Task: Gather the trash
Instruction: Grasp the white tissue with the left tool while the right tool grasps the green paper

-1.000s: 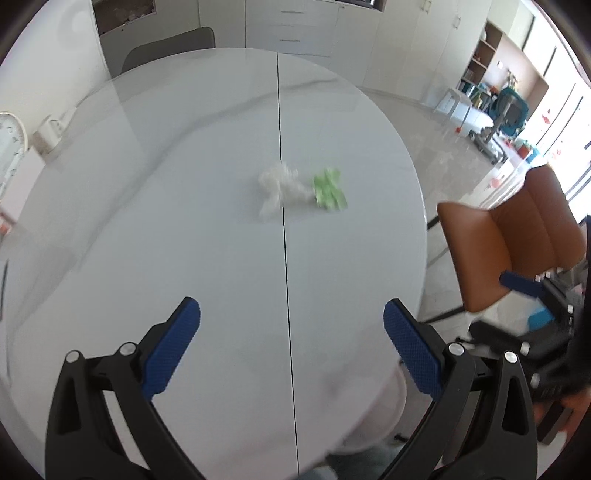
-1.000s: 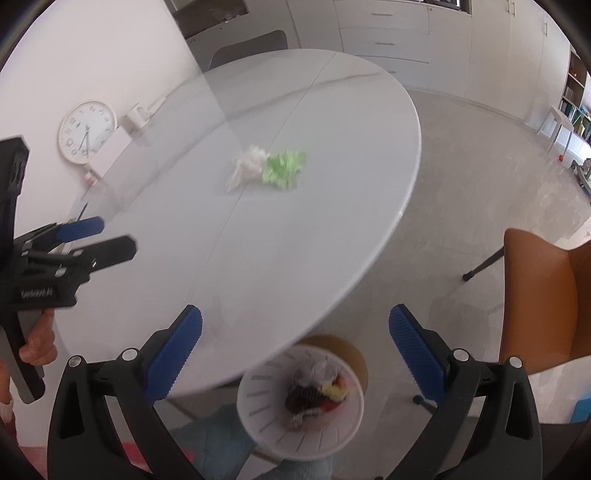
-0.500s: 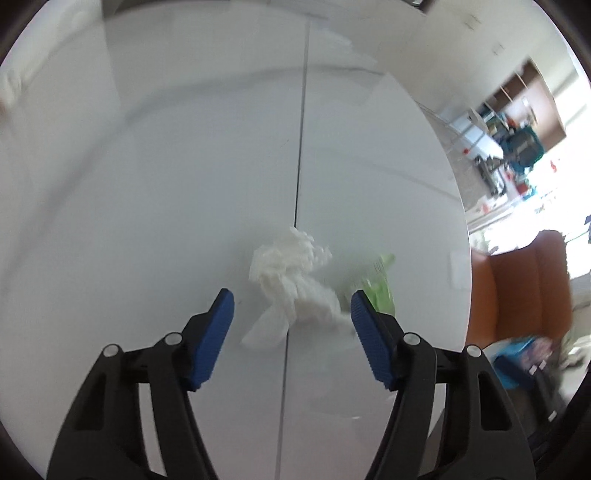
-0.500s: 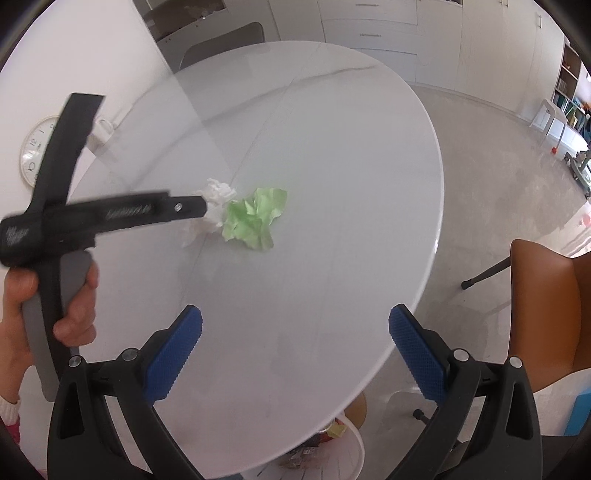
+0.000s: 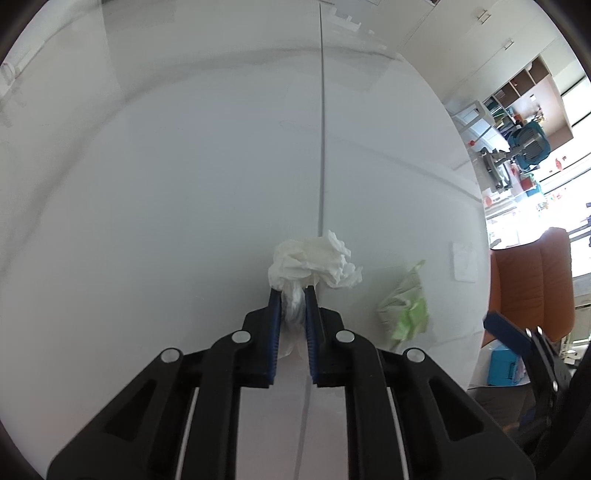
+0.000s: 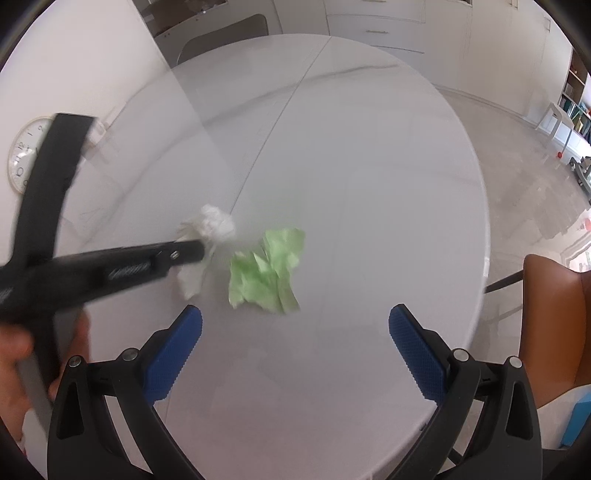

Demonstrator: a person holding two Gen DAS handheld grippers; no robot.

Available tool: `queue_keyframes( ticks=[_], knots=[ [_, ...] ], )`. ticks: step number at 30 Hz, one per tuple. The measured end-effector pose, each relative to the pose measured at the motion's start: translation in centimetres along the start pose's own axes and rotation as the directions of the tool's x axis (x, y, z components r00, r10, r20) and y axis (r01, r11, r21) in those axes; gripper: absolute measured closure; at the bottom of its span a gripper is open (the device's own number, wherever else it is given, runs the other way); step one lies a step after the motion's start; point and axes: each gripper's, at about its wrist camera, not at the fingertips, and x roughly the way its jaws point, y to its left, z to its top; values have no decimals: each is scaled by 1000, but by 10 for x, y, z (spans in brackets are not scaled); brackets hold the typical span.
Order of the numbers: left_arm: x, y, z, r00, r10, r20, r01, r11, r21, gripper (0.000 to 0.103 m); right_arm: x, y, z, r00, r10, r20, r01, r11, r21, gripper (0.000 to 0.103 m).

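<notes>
A crumpled white tissue (image 5: 314,258) lies on the white oval table (image 5: 184,184). My left gripper (image 5: 293,295) is shut on its near end. It also shows in the right wrist view (image 6: 214,225), with the left gripper (image 6: 199,249) clamped on it from the left. A crumpled green paper (image 6: 267,267) lies just right of the tissue, also in the left wrist view (image 5: 406,306). My right gripper (image 6: 295,325) is open and empty, just short of the green paper.
An orange chair (image 5: 532,284) stands past the table's right edge, also in the right wrist view (image 6: 554,325). A round clock (image 6: 24,151) leans at the wall to the left. A grey chair (image 6: 221,33) is at the far side.
My left gripper has moved onto the white tissue and shut on it. My right gripper has moved forward over the table toward the green paper; the bin below has left its view.
</notes>
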Motion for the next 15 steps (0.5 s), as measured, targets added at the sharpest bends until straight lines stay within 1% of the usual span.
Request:
queue_keyframes(
  ticks=[1,3,5,6,8,9,11,12,15],
  knots=[
    [-1,1,-1,1000,10,3,-10,1000,9,91,3,3,2,1000,2,-1,-2,1000,-2,3],
    [-2,4,-2,999,30,10,-30,999,31,91,12,14,7,1000,-10,-2,10,1000,-9,9],
    [-3,2,-3,999,44,11,-45,998,48,91,20,20,10,999,-29,-14,29,999,-20,24],
    [-4,3,-4,999,46,13,-47,997,54,91,26,24,11,999,-43,-24,43,999,-23,28],
    [-8,6,-7,999,46,13,-46,997,55,91,33,25,13,998,-51,-41,50,999,-13,53],
    [-9,8,-7,999,46,14,-47,997,57,91,36,25,13,998,-47,-52,47,999,-1,59],
    [-13,9,-11,999,50,18,-51,996,71,91,35,26,12,997,-57,-43,57,998,4,74],
    [-16,9,-13,999,48,21,-49,995,83,91,32,28,11,998,-52,-38,53,999,1,76],
    [-27,4,-21,999,40,31,-43,992,115,91,22,25,9,998,-51,-28,51,999,-3,76]
  ],
)
